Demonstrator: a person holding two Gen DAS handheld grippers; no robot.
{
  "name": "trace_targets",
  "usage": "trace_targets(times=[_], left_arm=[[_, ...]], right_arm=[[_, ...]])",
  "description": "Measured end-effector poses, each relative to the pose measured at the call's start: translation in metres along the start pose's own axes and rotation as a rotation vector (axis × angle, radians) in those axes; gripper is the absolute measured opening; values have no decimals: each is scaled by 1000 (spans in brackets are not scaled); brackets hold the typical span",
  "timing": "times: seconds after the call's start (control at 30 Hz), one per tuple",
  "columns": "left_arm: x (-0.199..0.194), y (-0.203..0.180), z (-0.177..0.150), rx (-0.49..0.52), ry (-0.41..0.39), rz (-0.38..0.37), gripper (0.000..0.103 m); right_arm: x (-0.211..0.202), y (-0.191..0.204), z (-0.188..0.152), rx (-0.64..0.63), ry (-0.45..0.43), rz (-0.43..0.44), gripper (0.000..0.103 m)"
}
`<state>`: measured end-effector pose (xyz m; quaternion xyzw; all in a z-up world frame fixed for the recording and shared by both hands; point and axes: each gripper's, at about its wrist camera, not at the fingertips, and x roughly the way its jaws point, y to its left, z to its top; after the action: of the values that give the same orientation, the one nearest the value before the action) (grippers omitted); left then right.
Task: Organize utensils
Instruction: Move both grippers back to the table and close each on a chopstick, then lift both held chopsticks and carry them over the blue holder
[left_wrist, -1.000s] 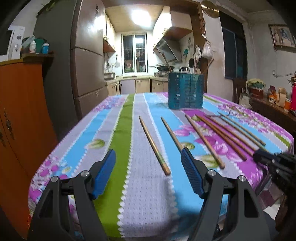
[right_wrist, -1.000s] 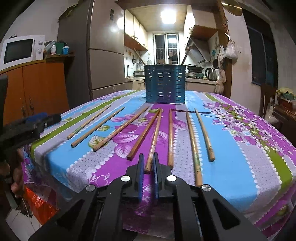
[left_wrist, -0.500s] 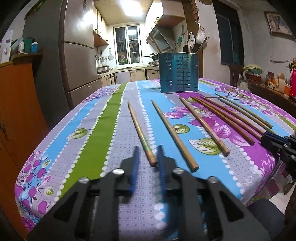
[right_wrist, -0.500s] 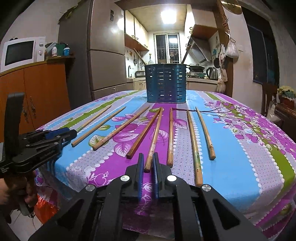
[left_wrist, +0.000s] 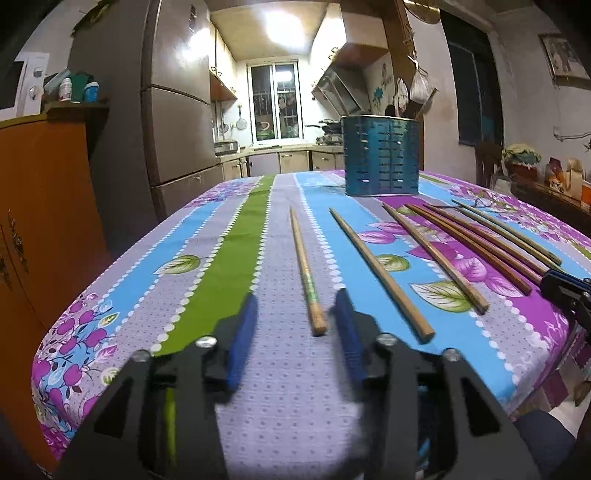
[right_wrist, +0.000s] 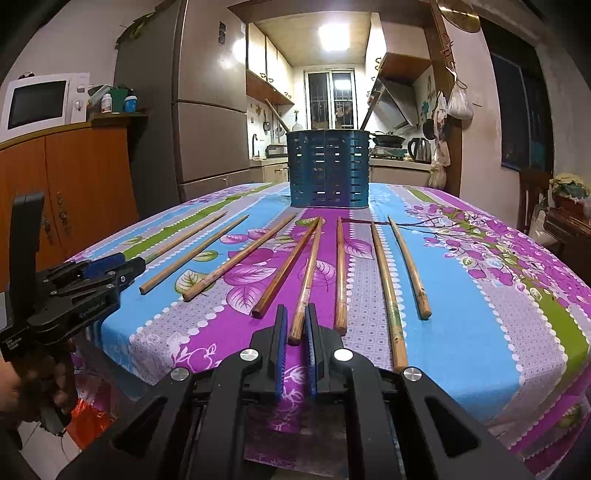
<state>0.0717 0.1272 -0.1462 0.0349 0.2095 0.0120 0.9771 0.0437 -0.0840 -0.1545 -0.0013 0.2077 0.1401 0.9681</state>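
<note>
Several wooden chopsticks lie side by side on a flowered tablecloth (left_wrist: 221, 266). A blue slotted utensil holder (left_wrist: 380, 155) stands at the far end; it also shows in the right wrist view (right_wrist: 328, 170). My left gripper (left_wrist: 295, 306) is open, its fingers either side of the near end of the leftmost chopstick (left_wrist: 306, 273), not touching it. My right gripper (right_wrist: 295, 314) is nearly shut, with a narrow gap, and the near end of a middle chopstick (right_wrist: 306, 284) lies between its fingertips. I cannot tell whether it grips that chopstick.
An orange cabinet (left_wrist: 40, 206) and a grey fridge (left_wrist: 173, 122) stand left of the table. The table's near edge drops off just under both grippers. The left gripper shows in the right wrist view (right_wrist: 85, 280) at the table's left corner.
My left gripper was open, shut half a second ago, and is open again around the leftmost chopstick's end. It has moved closer to the table. The right gripper has barely moved.
</note>
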Motion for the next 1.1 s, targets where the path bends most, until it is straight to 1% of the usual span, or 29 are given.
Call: trace_targets(times=[0.03, 0.17, 0.23, 0.27, 0.37, 0.43, 0.47, 0.5, 0.57, 0.6, 0.67, 0.8, 0.87, 0.9, 0.97, 1.0, 1.03, 1.1], left_arm=[[0, 1, -1, -2, -5, 2, 49], [-4, 2, -2, -18, -8, -2, 48], [-9, 2, -3, -24, -17, -3, 43], [-11, 3, -3, -27, -19, -8, 43], [-13, 7, 1, -40, -31, -9, 43], [-18, 11, 7, -70, -51, -11, 43], [-22, 12, 10, -74, -67, -17, 43], [-23, 10, 12, -63, -66, -26, 43], [-22, 4, 14, -42, -54, -50, 43], [-19, 0, 13, -28, -31, -59, 43], [-14, -6, 12, -4, 5, -46, 43], [2, -5, 7, -23, 51, -30, 43], [4, -4, 6, -33, 46, -36, 43], [5, -4, 6, -32, 42, -38, 42], [6, -7, 5, -28, 33, -53, 29], [5, -9, 4, -22, 29, -56, 18], [5, -11, 4, -15, 24, -54, 12], [4, -13, 2, -11, 15, -50, 12]], right_arm=[[1, 0, 0, 2, -1, -1, 11], [2, 1, 0, -2, -7, -8, 11], [2, 0, 0, -6, -6, -6, 11], [2, 0, 1, -6, -4, -4, 11], [2, 0, 1, -6, -2, -4, 11], [3, 0, 1, -1, 2, -2, 12], [3, 1, 1, -4, 4, -2, 11], [3, 0, 1, -3, 5, -1, 11], [4, 1, 1, -2, 6, -1, 12], [4, 1, 1, -3, 6, -2, 12], [4, 1, 2, -1, 12, 1, 12], [5, 0, 2, 0, 8, 3, 11], [5, 0, 2, 0, 7, 2, 12], [4, 0, 1, -1, 6, 2, 11], [5, -1, 2, 2, 7, 4, 11], [5, -1, 2, 4, 7, 3, 11], [4, -1, 1, 5, 7, 2, 11], [3, 0, 1, 1, 8, -1, 12]])
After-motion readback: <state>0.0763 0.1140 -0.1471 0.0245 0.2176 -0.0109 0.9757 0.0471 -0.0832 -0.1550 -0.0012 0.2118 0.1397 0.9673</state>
